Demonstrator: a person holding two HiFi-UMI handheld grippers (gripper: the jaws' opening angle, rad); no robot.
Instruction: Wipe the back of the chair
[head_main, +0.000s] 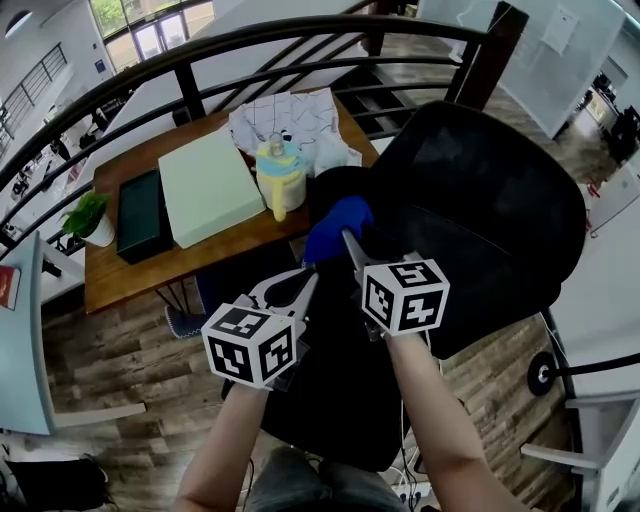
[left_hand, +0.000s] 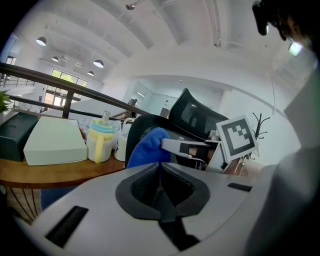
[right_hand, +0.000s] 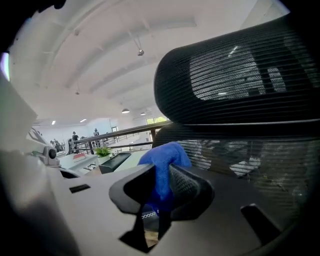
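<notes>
**Head view.** Black mesh office chair fills the right half of the frame, its backrest turned toward the person. Right gripper is at the backrest's left edge, with a bunched blue microfibre cloth at its tip. The cloth lies against or just beside the chair's dark edge; I cannot tell if they touch. Left gripper hangs just short of the cloth, on the side away from the chair, carrying nothing. It is probably held close to steady or re-bunch the cloth. Beyond the chair's left side stands a brown wooden table with a pale green flat box and a yellow-and-blue lidded cup.

**Left gripper view.** Its jaws are pressed together with nothing between them. The cloth shows past them, next to the chair's rim.

**Right gripper view.** The jaws are clenched on the blue cloth, and a wad stands proud above the tips. That suits wiping, since cloth rather than jaw would meet the mesh. The backrest mesh looms above and to the right, near the wad.

**Judgement.** The wipe is at its start or at the end of a stroke at the backrest's left edge. The broad mesh panel is the surface left to cover.
</notes>
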